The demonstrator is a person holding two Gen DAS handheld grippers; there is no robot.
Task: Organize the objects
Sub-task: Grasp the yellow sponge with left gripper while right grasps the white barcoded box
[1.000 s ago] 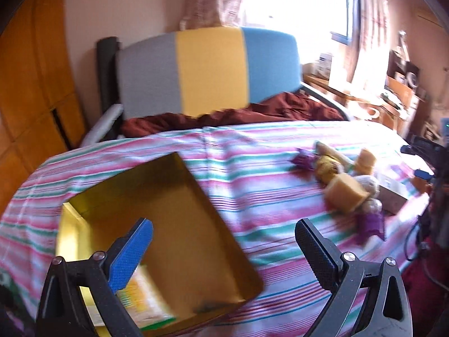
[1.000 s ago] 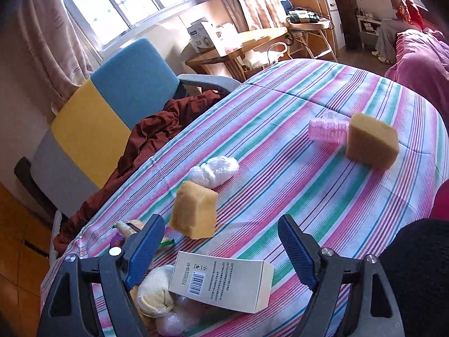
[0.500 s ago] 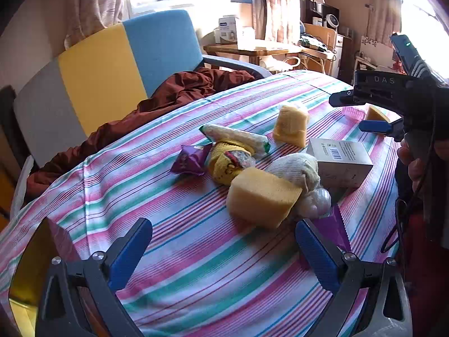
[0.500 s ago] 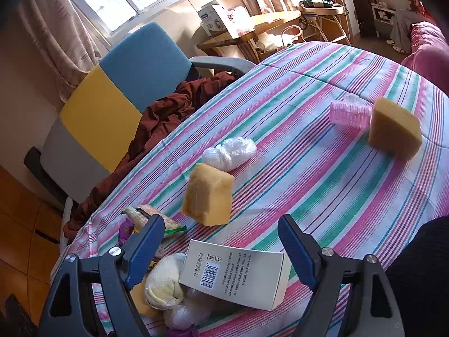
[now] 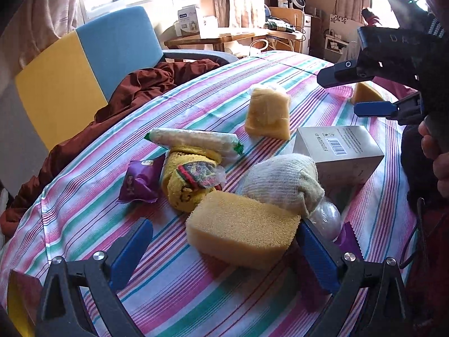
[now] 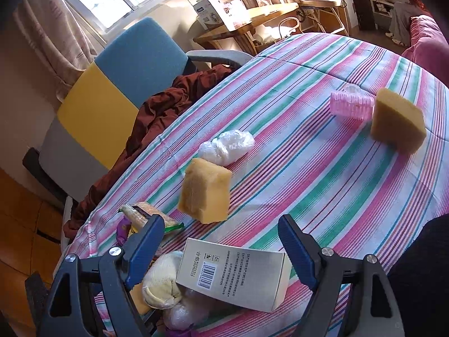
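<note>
1. Left gripper [image 5: 224,248]: jaws wide, holding nothing, tilted down over the striped tablecloth [image 5: 174,289]; large yellow sponge [image 5: 242,226] lying between the blue pads, the right pad close against the sponge's end, contact not clear.
2. Just behind that sponge: rolled cream cloth bundle [image 5: 282,181], resting against the sponge's far edge; clear plastic ball [image 5: 325,217] tucked at the sponge's right end.
3. Left of the sponge's far side: yellow knitted cloth [image 5: 186,178] with a small clear packet on top; purple snack packet [image 5: 140,181] further left.
4. Beyond the sponge: long wafer pack [image 5: 193,139] with green ends, lying across the yellow cloth; second sponge [image 5: 268,112] standing upright further back.
5. Right of the sponge and behind it: white carton with barcode [image 5: 341,151], touching the cream bundle.
6. Right gripper [image 6: 221,250]: jaws wide, empty, hovering above the white carton [image 6: 235,272], not touching it; a hand [image 5: 437,163] on the handle in the left view.
7. Far from the large sponge, across the cloth: white plastic wad [image 6: 227,147], pink ribbed roller [image 6: 352,105], third sponge [image 6: 397,120] just beside the roller.
8. Past the table edge: chair [image 5: 92,64] in yellow and blue with dark red fabric [image 5: 140,90] heaped on the seat.
</note>
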